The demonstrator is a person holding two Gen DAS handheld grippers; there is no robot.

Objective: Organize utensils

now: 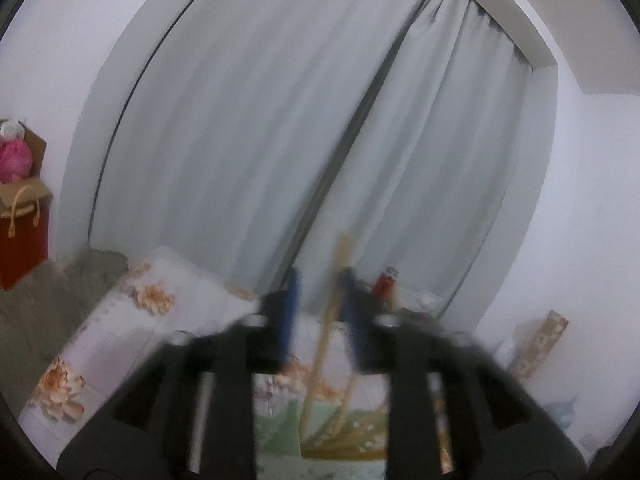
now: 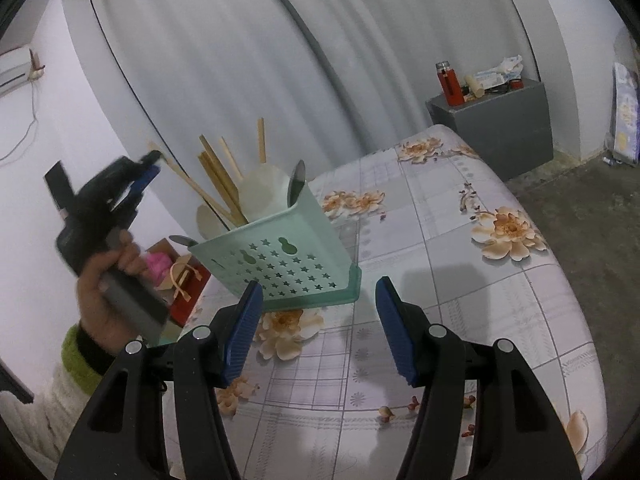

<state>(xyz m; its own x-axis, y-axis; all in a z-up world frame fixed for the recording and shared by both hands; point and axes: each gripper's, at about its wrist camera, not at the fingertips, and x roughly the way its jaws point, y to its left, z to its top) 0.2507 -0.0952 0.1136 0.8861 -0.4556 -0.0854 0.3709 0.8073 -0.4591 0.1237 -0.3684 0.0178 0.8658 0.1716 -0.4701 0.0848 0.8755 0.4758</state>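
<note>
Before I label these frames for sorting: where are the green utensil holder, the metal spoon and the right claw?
green utensil holder (image 2: 296, 268): right wrist view, perforated front wall.
metal spoon (image 2: 296, 184): right wrist view, bowl above the rim.
right claw (image 2: 320, 324): right wrist view, between fingertips.

The utensil holder (image 2: 288, 256) stands on the table (image 2: 460, 280), chopsticks (image 2: 218, 180) and spoons (image 2: 297, 178) inside.

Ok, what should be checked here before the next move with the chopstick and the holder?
1. Right hand-held gripper open and empty: ok.
2. Left hand-held gripper firmly on the chopstick: cannot tell, the view is blurred.
3. Holder on the table, just ahead of the right fingers: ok.
4. Holder standing upright: cannot tell; it looks tilted, perhaps from the fisheye.
5. Chopstick's lower end inside the holder: cannot tell.
</note>
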